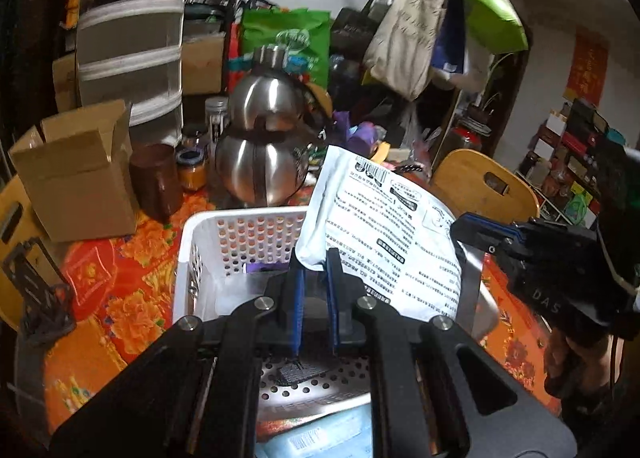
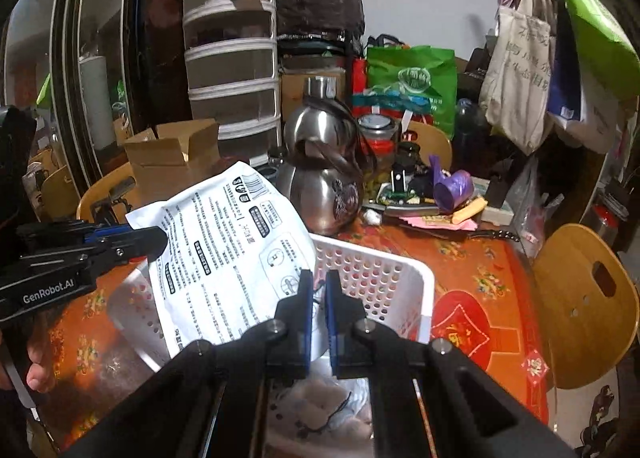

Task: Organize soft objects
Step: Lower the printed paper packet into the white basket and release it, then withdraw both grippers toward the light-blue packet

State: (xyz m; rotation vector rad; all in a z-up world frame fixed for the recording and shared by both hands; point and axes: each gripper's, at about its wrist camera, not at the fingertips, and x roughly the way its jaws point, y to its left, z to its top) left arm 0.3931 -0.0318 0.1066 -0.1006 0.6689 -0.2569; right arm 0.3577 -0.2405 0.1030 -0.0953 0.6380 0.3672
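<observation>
A white soft pouch printed with black text [image 1: 384,234] hangs over a white perforated basket [image 1: 224,226] on the orange floral tablecloth. My left gripper [image 1: 316,258] is shut on the pouch's lower left corner. My right gripper [image 1: 472,224] pinches its right edge. In the right wrist view the same pouch [image 2: 224,254] is held by my right gripper [image 2: 318,278] at its lower right corner and by the left gripper [image 2: 156,236] at its left edge, above the basket [image 2: 384,270]. Other soft packets lie inside the basket [image 2: 320,398].
A steel gourd-shaped flask [image 1: 264,146] stands just behind the basket. An open cardboard box [image 1: 76,174], a brown jar [image 1: 156,182] and small jars sit to the left. Wooden chairs [image 2: 588,306] flank the table. Hanging bags [image 1: 412,26] and a drawer tower [image 2: 232,58] stand behind.
</observation>
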